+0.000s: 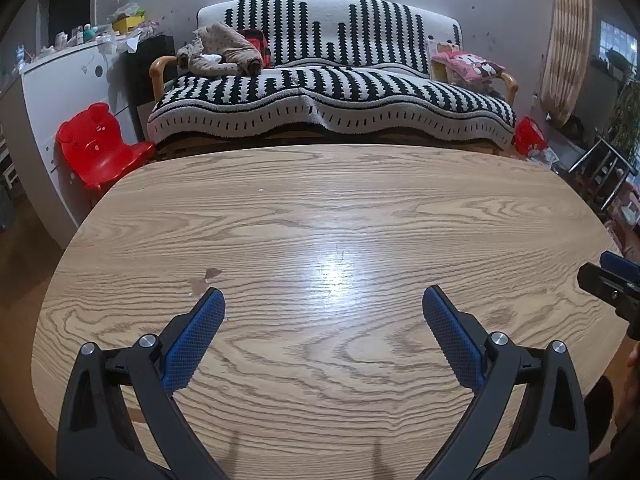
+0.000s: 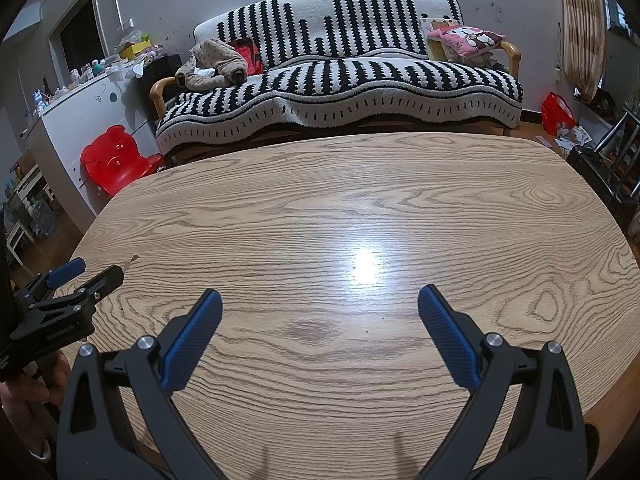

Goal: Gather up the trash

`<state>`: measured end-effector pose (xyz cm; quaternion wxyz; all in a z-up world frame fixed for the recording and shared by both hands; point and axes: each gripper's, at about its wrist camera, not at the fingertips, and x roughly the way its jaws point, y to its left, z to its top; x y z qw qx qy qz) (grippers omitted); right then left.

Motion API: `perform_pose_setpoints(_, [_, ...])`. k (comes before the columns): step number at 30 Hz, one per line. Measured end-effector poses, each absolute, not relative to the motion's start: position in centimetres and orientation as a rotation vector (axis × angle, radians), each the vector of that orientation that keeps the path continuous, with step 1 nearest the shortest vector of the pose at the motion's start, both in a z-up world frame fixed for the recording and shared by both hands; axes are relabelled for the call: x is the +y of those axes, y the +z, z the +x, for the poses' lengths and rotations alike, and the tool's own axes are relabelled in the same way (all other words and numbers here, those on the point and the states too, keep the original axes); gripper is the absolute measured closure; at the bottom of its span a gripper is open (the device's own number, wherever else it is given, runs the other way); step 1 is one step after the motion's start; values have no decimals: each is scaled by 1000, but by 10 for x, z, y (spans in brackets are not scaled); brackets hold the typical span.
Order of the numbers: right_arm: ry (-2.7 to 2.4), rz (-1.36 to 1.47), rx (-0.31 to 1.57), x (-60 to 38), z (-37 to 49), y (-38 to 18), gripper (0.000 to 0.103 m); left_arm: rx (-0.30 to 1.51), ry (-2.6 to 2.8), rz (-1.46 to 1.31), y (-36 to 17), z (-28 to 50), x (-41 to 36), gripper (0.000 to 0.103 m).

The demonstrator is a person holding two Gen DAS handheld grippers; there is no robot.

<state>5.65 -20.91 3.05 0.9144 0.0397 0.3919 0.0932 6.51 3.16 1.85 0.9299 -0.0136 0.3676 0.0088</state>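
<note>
Trash is hard to make out: only a small brownish scrap lies on the table, just ahead of the left gripper. Both grippers hover over the near edge, side by side, jaws spread wide and holding nothing; the right gripper is above bare wood. Beyond the table stands a striped sofa with clothes and a pink cushion. A red chair sits at left.
</note>
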Motion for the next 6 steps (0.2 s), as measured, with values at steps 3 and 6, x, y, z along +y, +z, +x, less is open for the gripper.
perform_pose_setpoints(3, [193,82,807,-209,56,30,8,764,8,-35,19,68,32,7])
perform_pose_setpoints(6, [193,80,807,-209,57,30,8,767,5,-41,19,69,33,7])
